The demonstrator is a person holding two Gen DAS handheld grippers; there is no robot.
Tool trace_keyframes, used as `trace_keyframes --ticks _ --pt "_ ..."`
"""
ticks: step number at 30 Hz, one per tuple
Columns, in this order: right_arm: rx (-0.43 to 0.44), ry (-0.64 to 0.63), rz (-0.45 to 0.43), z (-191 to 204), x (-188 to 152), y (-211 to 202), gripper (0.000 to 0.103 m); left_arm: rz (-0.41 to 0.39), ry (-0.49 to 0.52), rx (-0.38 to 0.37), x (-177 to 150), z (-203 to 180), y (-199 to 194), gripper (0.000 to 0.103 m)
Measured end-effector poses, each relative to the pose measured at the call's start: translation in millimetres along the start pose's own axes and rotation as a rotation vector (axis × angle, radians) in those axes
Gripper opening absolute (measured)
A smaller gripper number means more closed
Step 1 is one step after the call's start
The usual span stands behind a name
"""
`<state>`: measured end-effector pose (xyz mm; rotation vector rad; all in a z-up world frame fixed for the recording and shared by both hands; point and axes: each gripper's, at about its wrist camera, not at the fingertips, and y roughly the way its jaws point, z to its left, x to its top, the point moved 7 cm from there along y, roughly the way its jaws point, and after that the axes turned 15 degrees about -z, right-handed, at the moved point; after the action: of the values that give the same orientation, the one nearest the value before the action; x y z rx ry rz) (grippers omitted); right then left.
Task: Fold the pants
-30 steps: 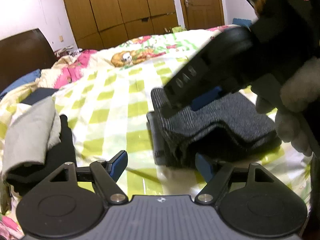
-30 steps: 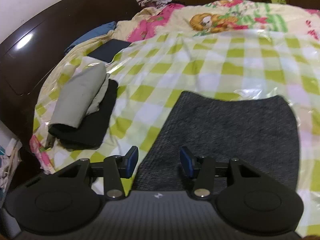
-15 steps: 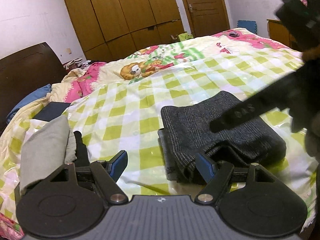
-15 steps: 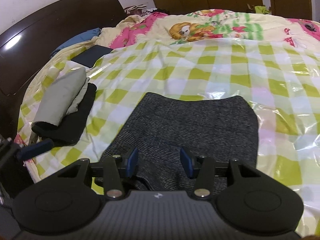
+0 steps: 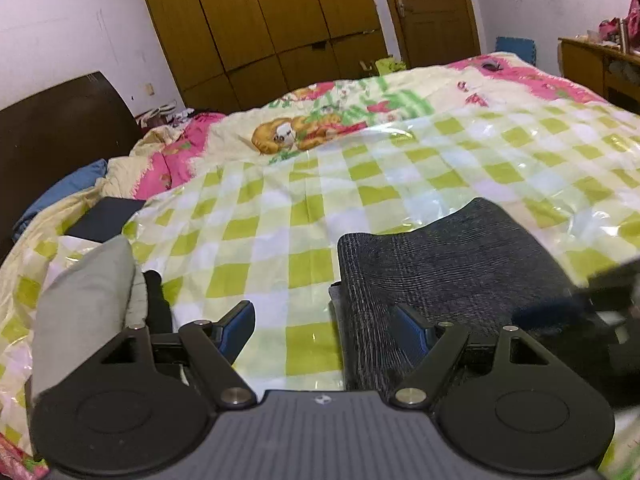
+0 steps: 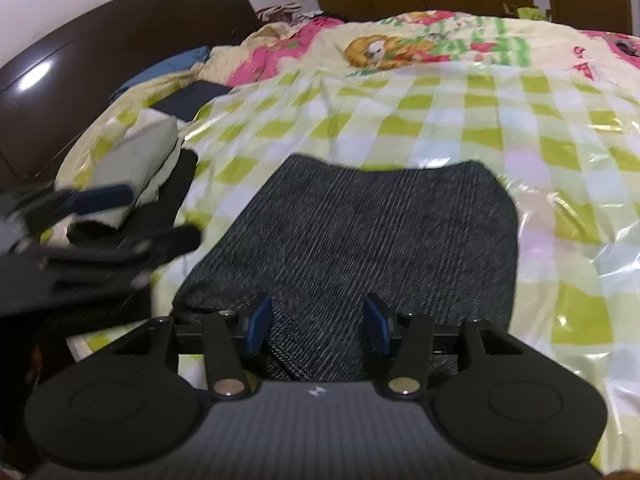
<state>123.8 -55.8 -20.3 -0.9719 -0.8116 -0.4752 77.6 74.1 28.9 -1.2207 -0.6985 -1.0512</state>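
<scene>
Grey knit pants (image 6: 360, 240) folded, near edge hidden behind both grippers, right one blurred; both jaws open, empty.

Both handheld grippers were held tilted downward, jaws apart.

The left black two-finger gripper with blue pads (image 5: 326, 330) was kept wide open, with nothing pressed between its pads. The right black two-finger gripper with blue pads (image 6: 318, 324) was held partly open; its jaws had just been opening, and no pad was seen pressing on anything.
</scene>
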Motion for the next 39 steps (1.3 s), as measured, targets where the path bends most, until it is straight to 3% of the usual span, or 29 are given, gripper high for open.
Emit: trace_keyframes --ticks 7,10,14,18,22,26,39 --pt "0.026 -0.076 0.017 9.3 -16.5 10.7 0.057 0.142 0.014 0.011 -44.9 2.8 46.2 0.089" --pt "0.034 -0.044 -0.011 6.3 -12.3 4.2 0.057 0.112 0.005 0.001 -40.7 5.0 41.3 0.090" --pt "0.009 0.003 -0.066 -14.4 -1.9 -13.9 0.057 0.106 0.043 -0.002 -40.9 8.5 52.2 0.098" --pt "-0.093 0.062 -0.100 -54.3 6.3 -27.9 0.057 0.122 -0.011 -0.022 -40.9 13.1 61.2 0.099" --pt "-0.165 0.097 -0.075 -82.1 -0.3 -24.5 0.057 0.090 -0.117 -0.099 -30.1 14.0 51.4 0.099" --pt "-0.139 0.200 -0.048 -95.6 -9.6 -12.8 0.062 0.118 -0.111 -0.154 -38.8 3.9 57.6 0.099" --pt "-0.032 0.339 -0.032 -112.1 -12.3 21.0 0.067 0.169 -0.197 -0.297 -58.1 -1.7 95.7 0.103"
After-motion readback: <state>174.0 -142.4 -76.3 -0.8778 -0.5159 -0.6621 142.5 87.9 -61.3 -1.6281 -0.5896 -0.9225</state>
